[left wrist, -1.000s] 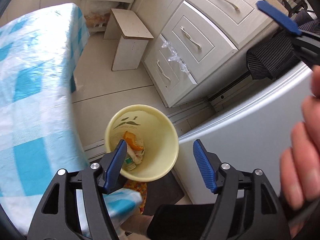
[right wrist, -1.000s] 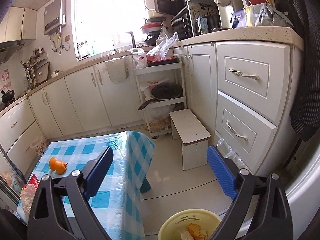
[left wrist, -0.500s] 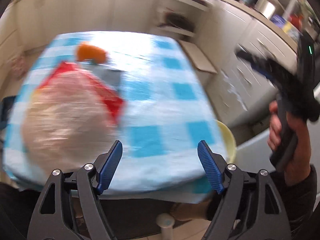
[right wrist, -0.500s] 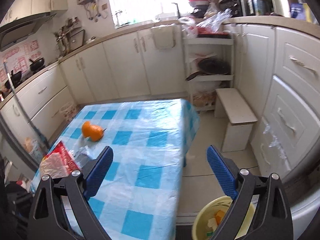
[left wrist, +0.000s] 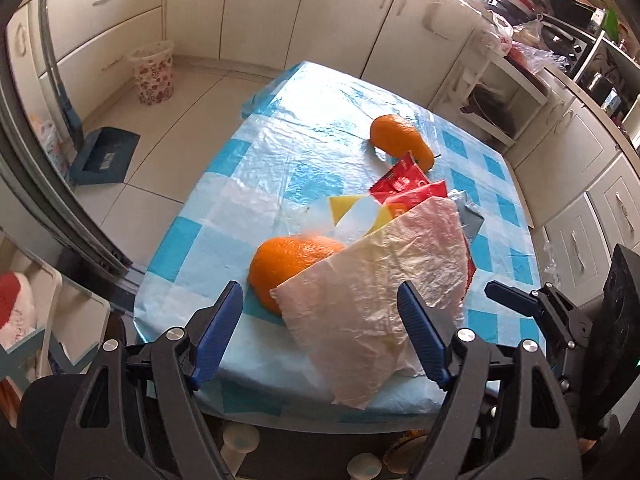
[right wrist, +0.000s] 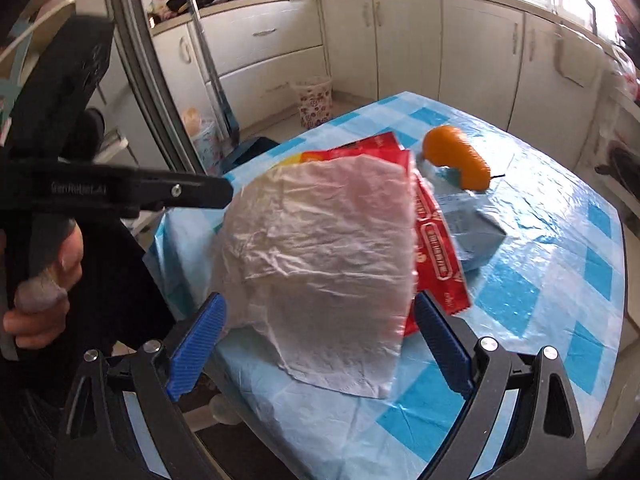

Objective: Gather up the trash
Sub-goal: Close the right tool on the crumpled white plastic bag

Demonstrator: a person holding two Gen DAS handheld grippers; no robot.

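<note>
Your left gripper [left wrist: 320, 332] and right gripper [right wrist: 320, 344] both gape wide, empty, facing the crumpled white plastic bag [right wrist: 320, 248] on the table [left wrist: 256, 168].

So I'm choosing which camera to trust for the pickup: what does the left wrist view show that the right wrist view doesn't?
Only the left wrist view shows the near orange peel tucked under the white plastic bag, plus yellow scraps. Only the right wrist view shows a hand gripping the left gripper's handle. Both show the bag, red wrapper, far orange peel and checked tablecloth.
</note>
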